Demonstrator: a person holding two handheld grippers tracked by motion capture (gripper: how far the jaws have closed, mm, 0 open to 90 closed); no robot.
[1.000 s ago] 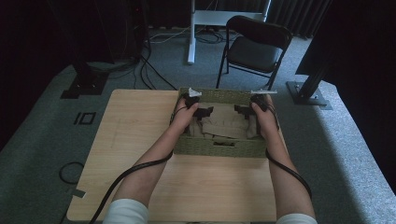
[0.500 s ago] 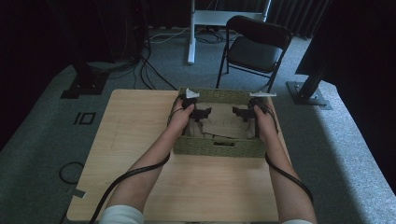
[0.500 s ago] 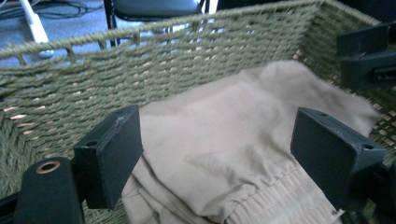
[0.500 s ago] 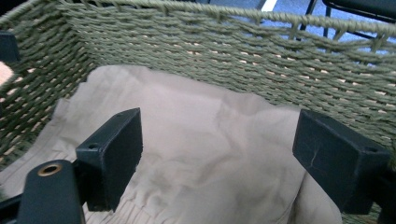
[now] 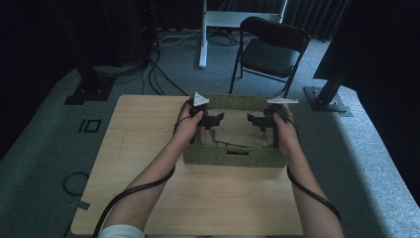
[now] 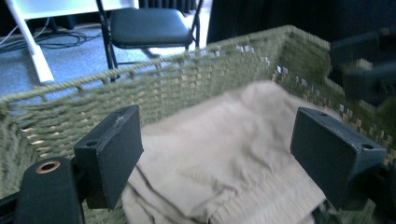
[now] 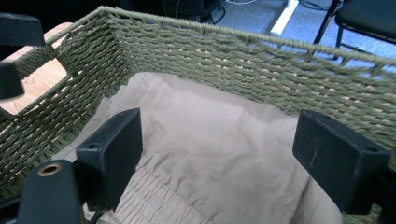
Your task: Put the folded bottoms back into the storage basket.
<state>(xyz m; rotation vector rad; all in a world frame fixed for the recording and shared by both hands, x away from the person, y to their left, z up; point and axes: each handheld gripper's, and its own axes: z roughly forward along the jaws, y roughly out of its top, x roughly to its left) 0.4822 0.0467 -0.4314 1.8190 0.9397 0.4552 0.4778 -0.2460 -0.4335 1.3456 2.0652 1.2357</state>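
A: What was different from a moment before?

B: Both hands had come up a little. Before, the left gripper (image 5: 214, 119) and the right gripper (image 5: 255, 120) were low down in the basket (image 5: 233, 157), close to the cloth (image 5: 241, 134). Then they were higher, just above it.

A: Did the cloth move?

B: No. It lay folded in the bottom of the basket, the same as before. The basket stayed at the far side of the table (image 5: 148, 129).

A: Were the grippers holding anything?

B: No. In the left gripper view the jaws stood wide apart, with the cloth (image 6: 224, 154) below them and nothing between the pads. In the right gripper view the jaws stood wide apart too, over the cloth (image 7: 219, 140), and nothing was pinched.

A: How many things were there?

B: One basket, one tan cloth, two grippers, two hands and one table. One black chair (image 5: 270, 52) stood on the floor behind the table.
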